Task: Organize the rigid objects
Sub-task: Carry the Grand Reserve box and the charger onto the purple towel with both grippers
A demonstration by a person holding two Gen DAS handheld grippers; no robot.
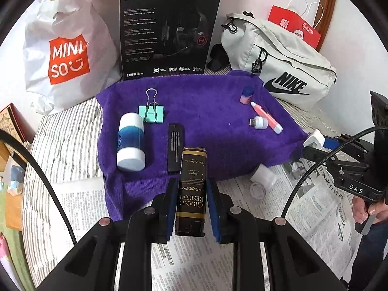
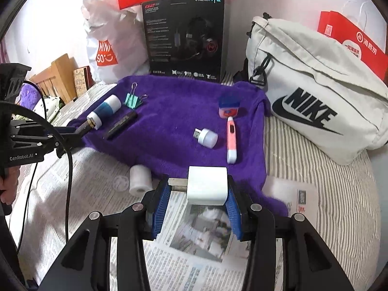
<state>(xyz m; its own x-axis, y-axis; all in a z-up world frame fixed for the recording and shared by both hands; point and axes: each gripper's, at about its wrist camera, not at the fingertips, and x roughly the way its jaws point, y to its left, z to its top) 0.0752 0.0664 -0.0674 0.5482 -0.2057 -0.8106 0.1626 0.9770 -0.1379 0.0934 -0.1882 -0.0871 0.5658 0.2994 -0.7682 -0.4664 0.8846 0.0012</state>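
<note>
Both grippers loaded, held over the newspaper in front of the purple towel.

Your left gripper (image 1: 191, 206) pinched a slim black-and-gold tin (image 1: 192, 189) lettered "GRAND RESERVE", long axis along the fingers. Your right gripper (image 2: 197, 194) clamped a plain white cube charger (image 2: 207, 185), metal prongs pointing left. Both sat at the near edge of the purple towel (image 2: 169, 121), above newspaper (image 2: 194, 254).

Both black grippers, left gripper (image 1: 191, 208) and right gripper (image 2: 197, 206), have blue-padded jaws (silver screws, black cables).
</note>
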